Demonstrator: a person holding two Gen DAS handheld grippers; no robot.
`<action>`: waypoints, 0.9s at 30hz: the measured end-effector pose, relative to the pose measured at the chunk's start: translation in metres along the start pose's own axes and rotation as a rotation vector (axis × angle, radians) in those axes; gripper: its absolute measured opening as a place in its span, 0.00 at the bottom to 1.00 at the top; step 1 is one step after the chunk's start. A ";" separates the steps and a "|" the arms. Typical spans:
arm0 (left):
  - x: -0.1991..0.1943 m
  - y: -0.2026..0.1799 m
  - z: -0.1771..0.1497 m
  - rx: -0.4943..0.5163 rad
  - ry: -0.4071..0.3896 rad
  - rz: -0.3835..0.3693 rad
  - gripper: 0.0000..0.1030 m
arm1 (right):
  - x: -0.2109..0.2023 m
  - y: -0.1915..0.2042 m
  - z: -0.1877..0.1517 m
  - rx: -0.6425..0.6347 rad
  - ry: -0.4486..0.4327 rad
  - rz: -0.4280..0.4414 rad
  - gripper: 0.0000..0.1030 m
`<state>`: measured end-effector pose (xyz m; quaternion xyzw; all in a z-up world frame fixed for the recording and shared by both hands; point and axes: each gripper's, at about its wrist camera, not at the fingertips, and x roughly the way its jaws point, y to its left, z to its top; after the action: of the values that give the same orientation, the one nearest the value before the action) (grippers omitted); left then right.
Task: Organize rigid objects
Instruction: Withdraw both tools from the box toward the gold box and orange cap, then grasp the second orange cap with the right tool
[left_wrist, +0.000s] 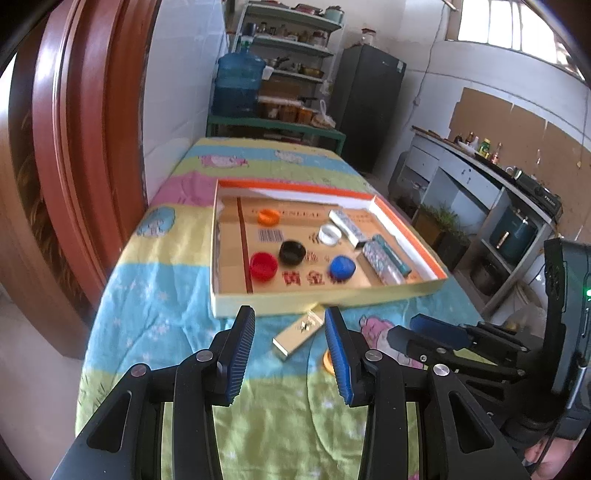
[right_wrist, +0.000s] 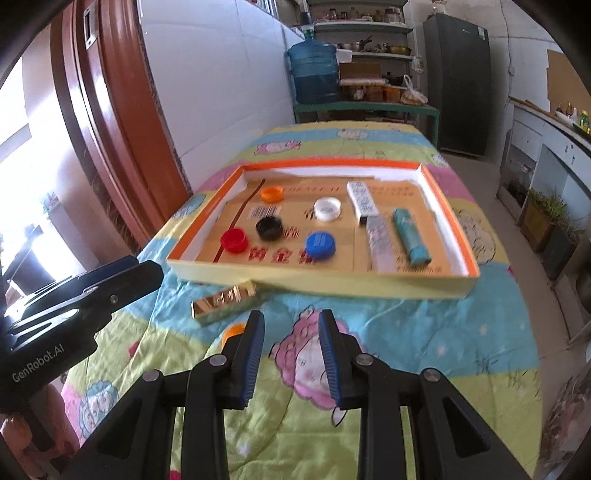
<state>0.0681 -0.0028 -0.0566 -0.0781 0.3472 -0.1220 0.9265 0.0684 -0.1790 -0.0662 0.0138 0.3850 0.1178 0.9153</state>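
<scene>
The left gripper (left_wrist: 290, 321) stands at the lower middle of the left wrist view with its jaws wide apart and nothing between them; the gold box (left_wrist: 300, 332) lies on the quilt (left_wrist: 155, 295) just ahead of the gap, its far end touching the front wall of the tray (left_wrist: 325, 297). The right gripper (right_wrist: 291, 328) is at the lower middle of the right wrist view, also open and empty; the gold box sits to its upper left in that frame, and an orange cap (right_wrist: 233, 331) shows partly beside its left finger. In the tray, at the centre of both frames, lie a red cap (left_wrist: 263, 266), a black cap (left_wrist: 292, 252), a blue cap (left_wrist: 342, 268), a white cap (left_wrist: 330, 234) and a second orange cap (left_wrist: 269, 216); on its right side lie a white patterned box (left_wrist: 349, 226), a silver patterned box (left_wrist: 380, 262) and a teal tube (right_wrist: 410, 240).
</scene>
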 end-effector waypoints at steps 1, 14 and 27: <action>0.001 0.002 -0.002 -0.007 0.006 0.001 0.39 | 0.002 0.002 -0.002 -0.002 0.008 0.003 0.29; 0.004 0.028 -0.018 -0.059 0.034 0.036 0.39 | 0.028 0.027 -0.018 -0.059 0.084 0.044 0.43; 0.011 0.024 -0.020 -0.030 0.057 0.022 0.39 | 0.045 0.040 -0.019 -0.113 0.098 0.003 0.43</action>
<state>0.0672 0.0157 -0.0842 -0.0846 0.3763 -0.1087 0.9162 0.0771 -0.1317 -0.1060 -0.0429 0.4222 0.1413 0.8944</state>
